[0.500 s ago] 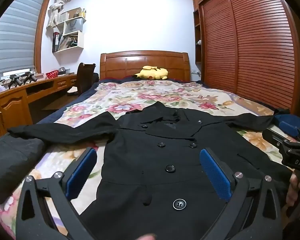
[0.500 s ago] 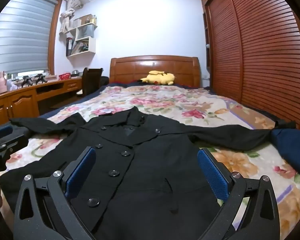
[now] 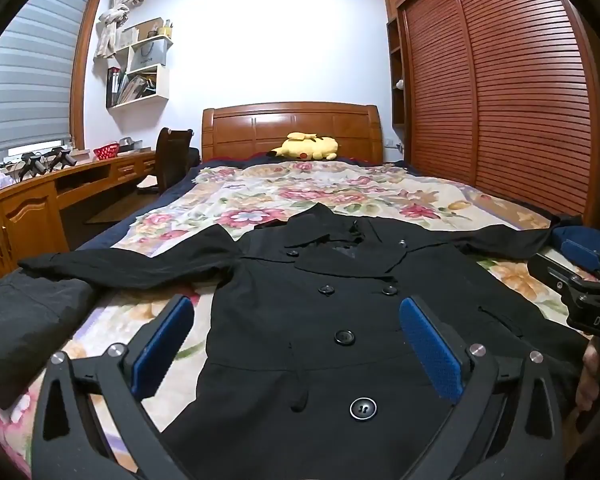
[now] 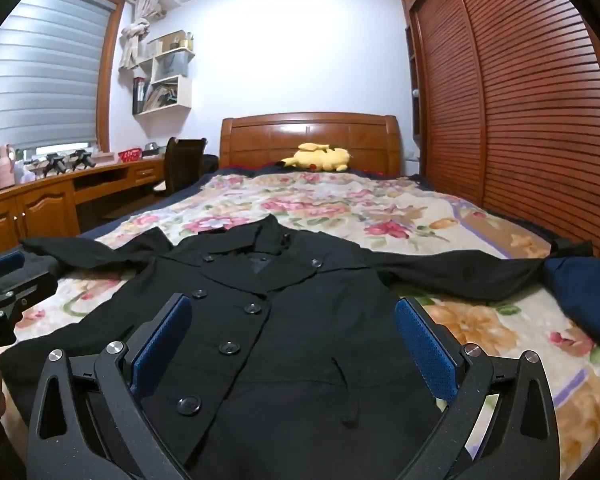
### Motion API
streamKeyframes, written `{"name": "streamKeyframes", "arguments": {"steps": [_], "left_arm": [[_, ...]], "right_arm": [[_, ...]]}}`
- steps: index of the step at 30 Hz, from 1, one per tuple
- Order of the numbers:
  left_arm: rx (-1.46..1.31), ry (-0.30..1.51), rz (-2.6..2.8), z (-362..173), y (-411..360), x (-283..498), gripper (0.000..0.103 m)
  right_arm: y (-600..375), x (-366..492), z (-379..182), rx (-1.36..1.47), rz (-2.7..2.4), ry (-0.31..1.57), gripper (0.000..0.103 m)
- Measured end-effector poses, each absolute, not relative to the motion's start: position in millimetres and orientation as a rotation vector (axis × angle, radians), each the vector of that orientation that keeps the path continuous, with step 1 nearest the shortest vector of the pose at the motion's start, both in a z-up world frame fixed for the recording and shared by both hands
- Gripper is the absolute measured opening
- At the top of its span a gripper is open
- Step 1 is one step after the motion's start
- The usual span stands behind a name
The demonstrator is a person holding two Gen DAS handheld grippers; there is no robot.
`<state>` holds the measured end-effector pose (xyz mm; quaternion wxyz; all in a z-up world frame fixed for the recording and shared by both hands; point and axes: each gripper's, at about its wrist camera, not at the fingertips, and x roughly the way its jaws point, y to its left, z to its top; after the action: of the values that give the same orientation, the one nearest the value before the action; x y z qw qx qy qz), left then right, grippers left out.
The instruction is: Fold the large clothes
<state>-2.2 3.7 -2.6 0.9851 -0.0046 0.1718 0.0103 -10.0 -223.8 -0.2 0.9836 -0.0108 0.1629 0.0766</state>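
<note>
A black double-breasted coat (image 3: pixel 320 320) lies flat and face up on the floral bedspread (image 3: pixel 308 196), buttoned, both sleeves spread out sideways. It also shows in the right wrist view (image 4: pixel 300 320). My left gripper (image 3: pixel 296 344) is open and empty, hovering above the coat's lower front. My right gripper (image 4: pixel 292 340) is open and empty above the coat's lower right side. The right gripper's body shows at the right edge of the left wrist view (image 3: pixel 588 292). The left gripper's body shows at the left edge of the right wrist view (image 4: pixel 8 284).
A yellow plush toy (image 3: pixel 308 146) lies by the wooden headboard (image 3: pixel 292 128). A dark folded garment (image 3: pixel 24 320) lies at the bed's left edge, a blue cloth (image 4: pixel 584 280) at its right edge. A wooden desk (image 3: pixel 40 200) with a chair runs along the left; slatted wardrobe doors (image 3: pixel 500 100) stand on the right.
</note>
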Motion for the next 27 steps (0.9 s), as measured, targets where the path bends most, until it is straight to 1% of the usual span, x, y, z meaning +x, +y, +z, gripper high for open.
{"name": "streamKeyframes", "arguments": {"steps": [27], "left_arm": [[-0.01, 0.348, 0.021, -2.0, -0.6, -1.0, 0.103]], "right_arm": [[-223.3, -8.6, -0.3, -0.022, 0.154, 0.327, 0.103]]}}
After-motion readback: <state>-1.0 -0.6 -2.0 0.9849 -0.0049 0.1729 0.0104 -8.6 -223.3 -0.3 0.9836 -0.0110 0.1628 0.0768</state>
